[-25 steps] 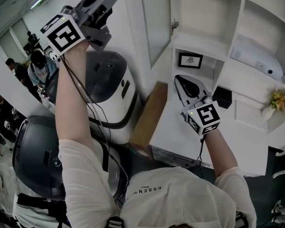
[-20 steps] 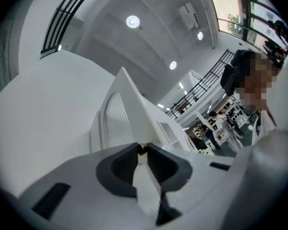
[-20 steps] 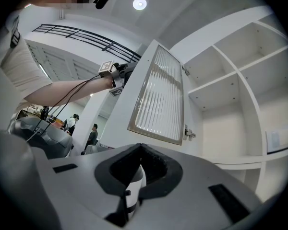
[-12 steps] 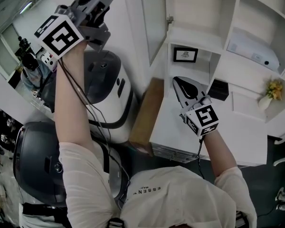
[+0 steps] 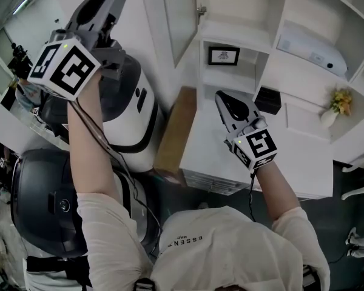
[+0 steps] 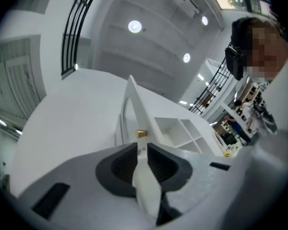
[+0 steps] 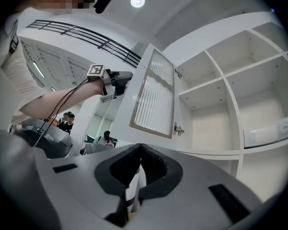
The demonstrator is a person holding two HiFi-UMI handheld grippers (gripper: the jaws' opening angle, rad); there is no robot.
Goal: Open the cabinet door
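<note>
I see the cabinet door as smooth matt white round a ribbed translucent pane; the hinge at its five o'clock looks metal.

You face a white cabinet of open compartments stacked above a broad white ledge. In the small compartment just over that ledge, a framed picture stands upright against the back wall. One compartment to its right and a little lower, a small black box sits on the shelf board. Above and to the right of the box, a flat white device, possibly a projector, lies on its own shelf. Farther right, a small white vase of yellow flowers stands on a shelf.
</note>
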